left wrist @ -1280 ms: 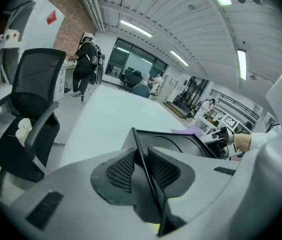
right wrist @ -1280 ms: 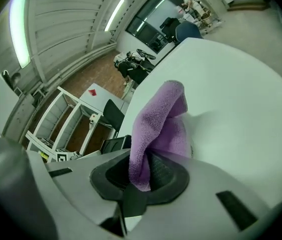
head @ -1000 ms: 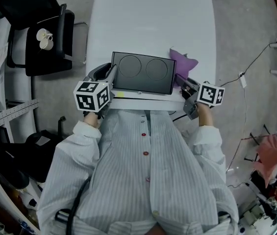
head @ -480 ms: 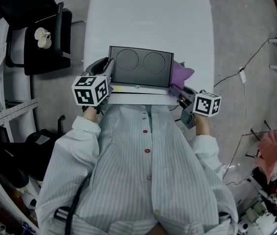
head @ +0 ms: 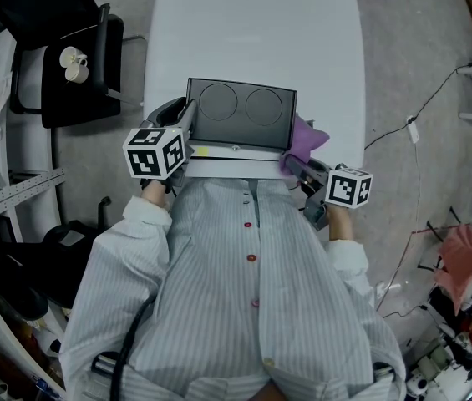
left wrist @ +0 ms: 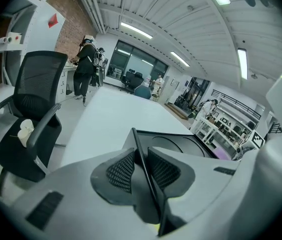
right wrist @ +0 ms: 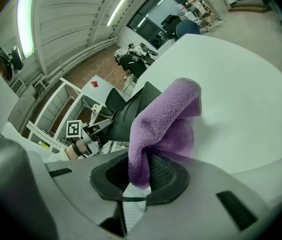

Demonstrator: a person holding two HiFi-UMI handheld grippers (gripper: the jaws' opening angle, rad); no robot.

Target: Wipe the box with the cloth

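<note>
A dark flat box [head: 241, 114] with two circles on its top lies on the white table [head: 252, 32], close to the person. My left gripper [head: 181, 128] is shut on the box's left edge; in the left gripper view that thin edge [left wrist: 143, 156] stands between the two pads. My right gripper [head: 296, 164] is shut on a purple cloth [head: 305, 134] at the box's right near corner. In the right gripper view the cloth [right wrist: 165, 126] hangs out of the jaws, with the box [right wrist: 128, 115] just behind it.
A black office chair [head: 73, 65] holding a small white object stands left of the table. Cables and cluttered racks [head: 461, 266] lie on the floor at the right. People stand far off in the room in the left gripper view.
My right gripper has drawn the purple cloth back along the box's right side toward the person. The left gripper has stayed on the box's left edge.
</note>
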